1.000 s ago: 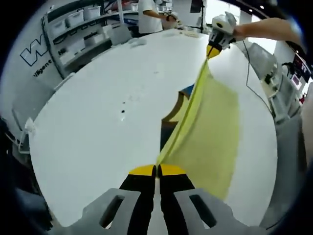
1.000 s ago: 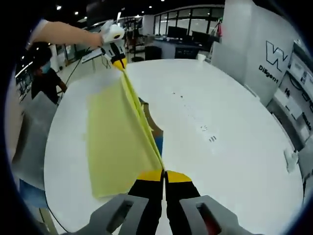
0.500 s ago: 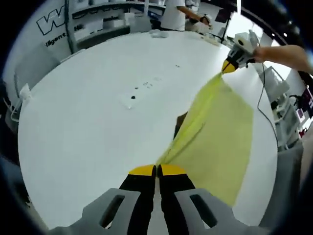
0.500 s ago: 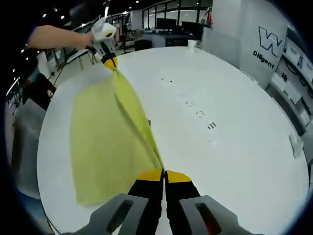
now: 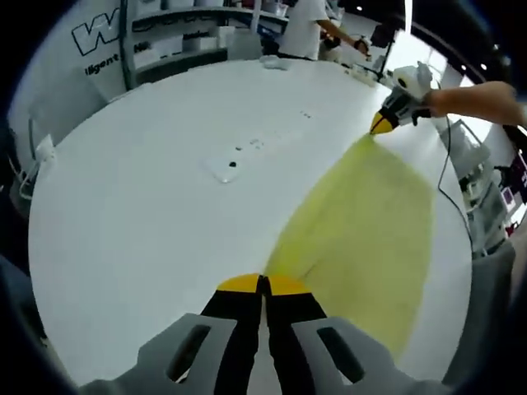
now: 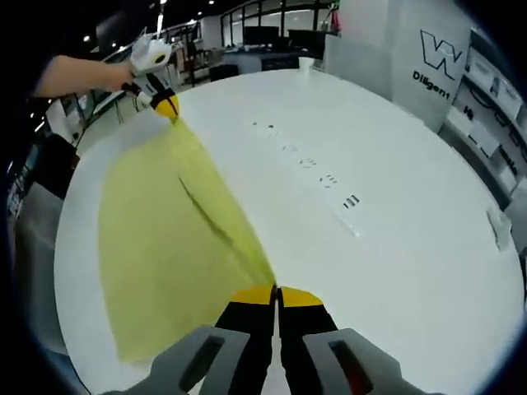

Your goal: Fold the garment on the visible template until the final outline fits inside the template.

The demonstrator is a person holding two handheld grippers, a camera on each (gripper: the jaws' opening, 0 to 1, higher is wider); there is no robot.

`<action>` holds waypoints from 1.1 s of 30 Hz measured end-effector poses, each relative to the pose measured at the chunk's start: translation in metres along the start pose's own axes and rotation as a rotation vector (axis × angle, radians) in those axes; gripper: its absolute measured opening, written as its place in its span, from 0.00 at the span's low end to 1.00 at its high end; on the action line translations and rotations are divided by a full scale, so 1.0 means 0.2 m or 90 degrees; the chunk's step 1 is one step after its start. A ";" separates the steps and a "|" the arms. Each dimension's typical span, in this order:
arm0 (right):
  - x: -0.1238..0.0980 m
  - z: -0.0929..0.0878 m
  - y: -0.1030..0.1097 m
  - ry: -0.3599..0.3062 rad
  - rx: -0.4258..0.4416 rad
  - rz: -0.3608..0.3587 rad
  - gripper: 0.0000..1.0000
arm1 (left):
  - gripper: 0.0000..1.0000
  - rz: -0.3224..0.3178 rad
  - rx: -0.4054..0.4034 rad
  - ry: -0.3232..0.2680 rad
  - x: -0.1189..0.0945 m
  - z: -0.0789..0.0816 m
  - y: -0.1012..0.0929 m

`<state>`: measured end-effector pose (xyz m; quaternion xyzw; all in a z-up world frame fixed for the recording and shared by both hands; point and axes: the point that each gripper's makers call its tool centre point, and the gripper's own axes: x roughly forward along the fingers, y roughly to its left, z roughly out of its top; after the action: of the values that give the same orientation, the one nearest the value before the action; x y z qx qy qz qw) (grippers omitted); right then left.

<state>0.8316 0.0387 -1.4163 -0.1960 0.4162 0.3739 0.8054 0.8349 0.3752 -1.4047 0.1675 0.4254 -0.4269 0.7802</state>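
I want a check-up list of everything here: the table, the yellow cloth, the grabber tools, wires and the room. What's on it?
Surface: round white table, mostly bare.
Job's things: yellow cloth garment stretched between both tools, hanging flat; template not seen.
Clutter: small dark marks and a white strip on the tabletop.
Grippers: left tool shut on a garment corner; right tool shut on the other corner.
Cables: thin dark cable at the table edge.
Surroundings: shelving with boxes, a person in white standing beyond the table.

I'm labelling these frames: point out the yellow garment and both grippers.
yellow garment (image 5: 370, 222), left gripper view, middle of cloth.
left gripper (image 5: 263, 284), left gripper view, between fingertips.
right gripper (image 6: 276, 294), right gripper view, between fingertips.
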 end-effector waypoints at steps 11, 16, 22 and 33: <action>-0.05 0.01 0.07 -0.052 -0.040 0.018 0.01 | 0.15 0.011 0.095 -0.037 -0.12 0.02 -0.03; -0.06 -0.03 0.06 -0.039 -0.039 0.012 0.02 | 0.13 0.014 0.093 -0.022 -0.09 0.00 -0.02; -0.09 -0.04 0.10 -0.050 -0.037 0.018 0.03 | 0.14 0.004 0.083 -0.010 -0.06 -0.03 -0.06; -0.18 -0.09 0.25 -0.082 -0.043 0.028 0.10 | 0.17 -0.001 0.063 -0.042 -0.15 -0.10 -0.17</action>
<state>0.7710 0.0438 -1.3979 -0.1897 0.3551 0.4174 0.8147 0.7896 0.3840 -1.3892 0.1908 0.3780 -0.4535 0.7843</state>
